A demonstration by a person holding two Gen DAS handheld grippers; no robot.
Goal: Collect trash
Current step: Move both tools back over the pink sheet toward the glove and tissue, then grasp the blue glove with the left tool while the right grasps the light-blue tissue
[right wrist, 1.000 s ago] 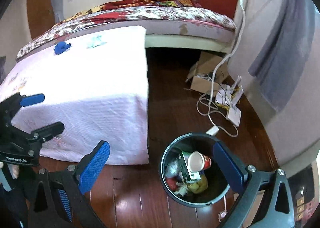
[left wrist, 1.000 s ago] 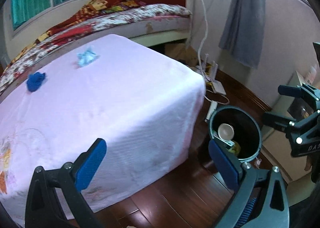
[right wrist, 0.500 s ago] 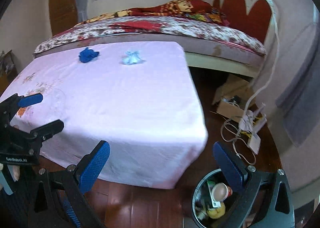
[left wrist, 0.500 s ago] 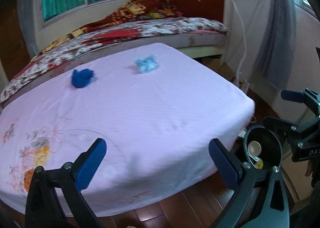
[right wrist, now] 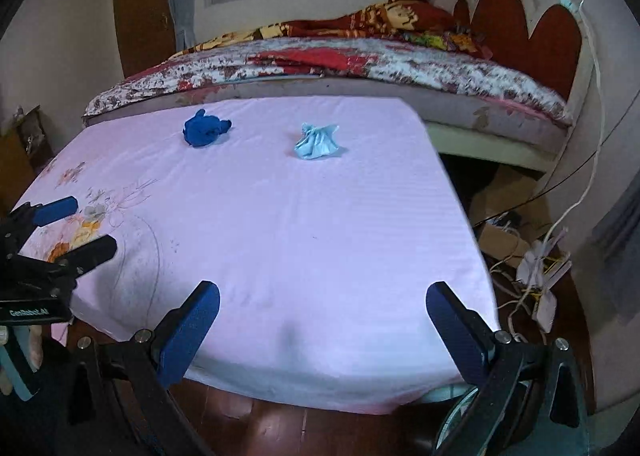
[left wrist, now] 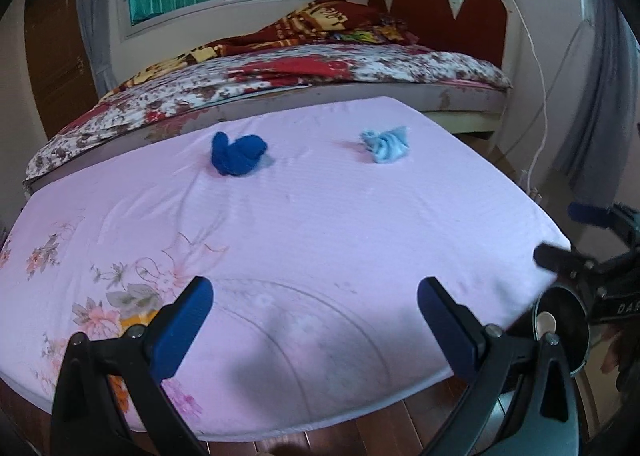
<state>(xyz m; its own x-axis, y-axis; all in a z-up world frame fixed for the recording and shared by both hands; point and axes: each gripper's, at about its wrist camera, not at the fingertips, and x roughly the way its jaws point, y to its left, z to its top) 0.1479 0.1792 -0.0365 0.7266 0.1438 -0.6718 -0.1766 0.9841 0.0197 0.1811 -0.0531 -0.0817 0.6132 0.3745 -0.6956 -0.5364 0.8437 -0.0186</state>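
Two crumpled pieces lie on the far part of a pink-sheeted mattress [left wrist: 320, 224]: a dark blue wad [left wrist: 238, 154] [right wrist: 205, 131] on the left and a light blue wad [left wrist: 386, 144] [right wrist: 318, 142] on the right. My left gripper [left wrist: 314, 320] hangs open over the near edge of the mattress [right wrist: 320, 236], holding nothing. My right gripper [right wrist: 322, 326] is open and empty too, also at the near edge. A black trash bin [left wrist: 560, 330] with a cup inside stands on the floor at the mattress's right corner, partly hidden by the right gripper [left wrist: 576, 240].
Behind the mattress stands a bed [right wrist: 360, 60] with a floral cover and a red headboard [left wrist: 452, 16]. Cables and power strips [right wrist: 540, 272] and a cardboard box [right wrist: 500, 240] lie on the wooden floor to the right. A person's hand [right wrist: 24, 356] holds the left gripper [right wrist: 76, 226].
Both views have swung from the bin and floor up to the mattress top. The two wads now lie ahead of both grippers, and the bin has slid to the lower right edge.
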